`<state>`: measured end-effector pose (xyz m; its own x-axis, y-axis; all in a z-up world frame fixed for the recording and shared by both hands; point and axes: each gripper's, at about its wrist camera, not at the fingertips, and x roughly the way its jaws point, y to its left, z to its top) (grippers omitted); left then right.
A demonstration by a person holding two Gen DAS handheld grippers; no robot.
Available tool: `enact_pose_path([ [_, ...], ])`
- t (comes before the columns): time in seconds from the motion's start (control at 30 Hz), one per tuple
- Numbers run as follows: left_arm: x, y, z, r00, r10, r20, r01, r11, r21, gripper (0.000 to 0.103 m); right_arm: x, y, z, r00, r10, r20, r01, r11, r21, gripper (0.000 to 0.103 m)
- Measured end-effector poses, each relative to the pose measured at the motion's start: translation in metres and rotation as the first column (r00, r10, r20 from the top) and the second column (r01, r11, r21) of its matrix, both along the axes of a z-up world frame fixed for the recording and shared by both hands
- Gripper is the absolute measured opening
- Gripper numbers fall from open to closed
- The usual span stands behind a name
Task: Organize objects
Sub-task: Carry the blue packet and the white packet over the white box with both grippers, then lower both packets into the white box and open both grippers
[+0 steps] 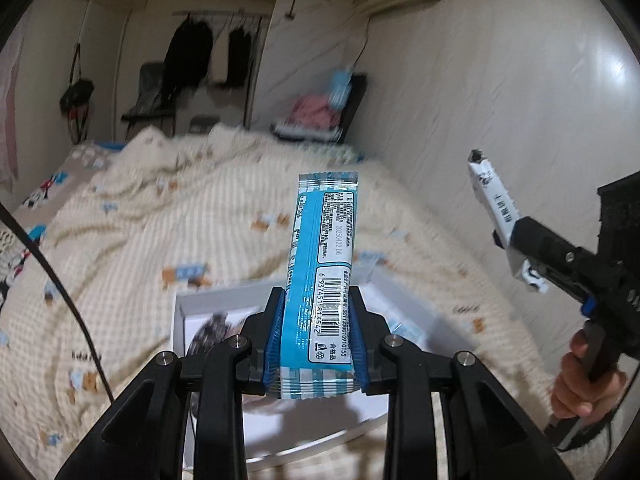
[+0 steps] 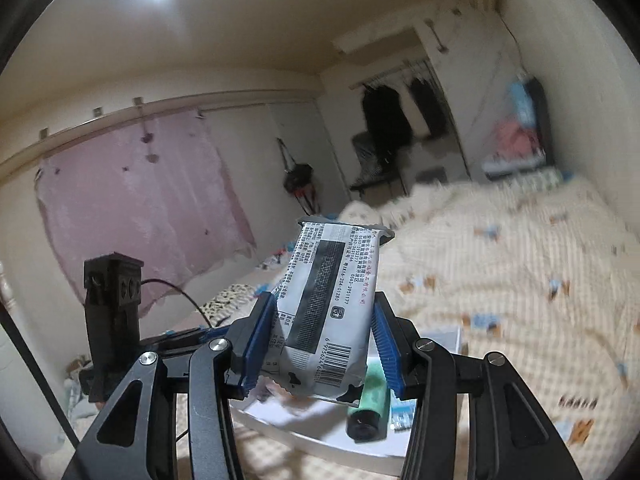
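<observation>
Currently we've got left gripper [image 1: 316, 332] clamping the blue wrapper [image 1: 322, 276], right gripper [image 2: 320, 344] clamping the white packet [image 2: 332, 304]; both light, crinkly, held low.

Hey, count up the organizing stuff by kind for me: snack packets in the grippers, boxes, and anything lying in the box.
Snack packets held: 2, blue packet in left gripper, white packet in right gripper
White box: 1
Green tube in box: 1
Small blue packet in box: 1
Total: 5
</observation>
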<state>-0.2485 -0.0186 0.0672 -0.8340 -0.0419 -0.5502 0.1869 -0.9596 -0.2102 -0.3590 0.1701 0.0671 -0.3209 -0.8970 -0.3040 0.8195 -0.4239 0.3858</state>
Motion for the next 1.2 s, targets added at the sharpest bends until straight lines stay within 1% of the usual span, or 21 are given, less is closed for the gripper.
enact_pose_path([
  [0.03, -0.005, -0.001, -0.011, 0.999, 0.002, 0.033, -0.002, 1.0, -0.002, 0.033, -0.004, -0.004, -0.011, 0.999, -0.005, 0.032, 0.005, 1.0, 0.024, 0.05],
  [0.13, -0.014, 0.002, -0.033, 0.995, -0.005, 0.102, 0.006, 1.0, -0.006, 0.033, -0.008, -0.016, -0.029, 0.998, -0.042, 0.036, 0.038, 0.992, 0.119, 0.05],
  [0.2, -0.018, 0.008, -0.046, 0.991, 0.005, 0.137, 0.0, 0.999, -0.042, 0.033, -0.01, -0.024, -0.04, 0.998, -0.048, 0.05, 0.039, 0.985, 0.169, 0.05],
  [0.27, -0.022, 0.013, -0.055, 0.986, -0.003, 0.165, 0.013, 0.998, -0.064, 0.033, -0.014, -0.027, -0.047, 0.996, -0.062, 0.063, 0.049, 0.98, 0.194, 0.05],
  [0.33, -0.024, 0.015, -0.06, 0.986, -0.018, 0.168, 0.03, 0.997, -0.068, 0.033, -0.017, -0.026, -0.052, 0.995, -0.072, 0.075, 0.055, 0.977, 0.206, 0.05],
  [0.5, -0.024, 0.022, -0.062, 0.985, -0.015, 0.171, 0.032, 0.995, -0.099, 0.033, -0.026, -0.023, -0.062, 0.99, -0.101, 0.098, 0.075, 0.968, 0.241, 0.05],
  [0.63, -0.027, 0.028, -0.063, 0.984, -0.012, 0.178, 0.039, 0.988, -0.151, 0.033, -0.022, -0.027, -0.073, 0.986, -0.147, 0.075, 0.114, 0.936, 0.332, 0.05],
  [0.73, -0.025, 0.035, -0.063, 0.983, -0.033, 0.183, 0.066, 0.982, -0.178, 0.033, -0.012, -0.027, -0.073, 0.987, -0.157, 0.031, 0.135, 0.92, 0.368, 0.05],
  [0.8, -0.022, 0.033, -0.064, 0.984, -0.054, 0.172, 0.082, 0.983, -0.162, 0.033, -0.007, -0.029, -0.074, 0.987, -0.162, 0.001, 0.149, 0.906, 0.397, 0.05],
  [0.93, -0.022, 0.027, -0.067, 0.983, -0.031, 0.182, 0.058, 0.988, -0.144, 0.033, -0.001, -0.035, -0.078, 0.984, -0.169, -0.05, 0.174, 0.881, 0.44, 0.05],
  [1.2, -0.024, 0.027, -0.07, 0.981, -0.025, 0.19, 0.054, 0.988, -0.147, 0.033, -0.001, -0.034, -0.079, 0.985, -0.168, -0.046, 0.171, 0.885, 0.433, 0.05],
])
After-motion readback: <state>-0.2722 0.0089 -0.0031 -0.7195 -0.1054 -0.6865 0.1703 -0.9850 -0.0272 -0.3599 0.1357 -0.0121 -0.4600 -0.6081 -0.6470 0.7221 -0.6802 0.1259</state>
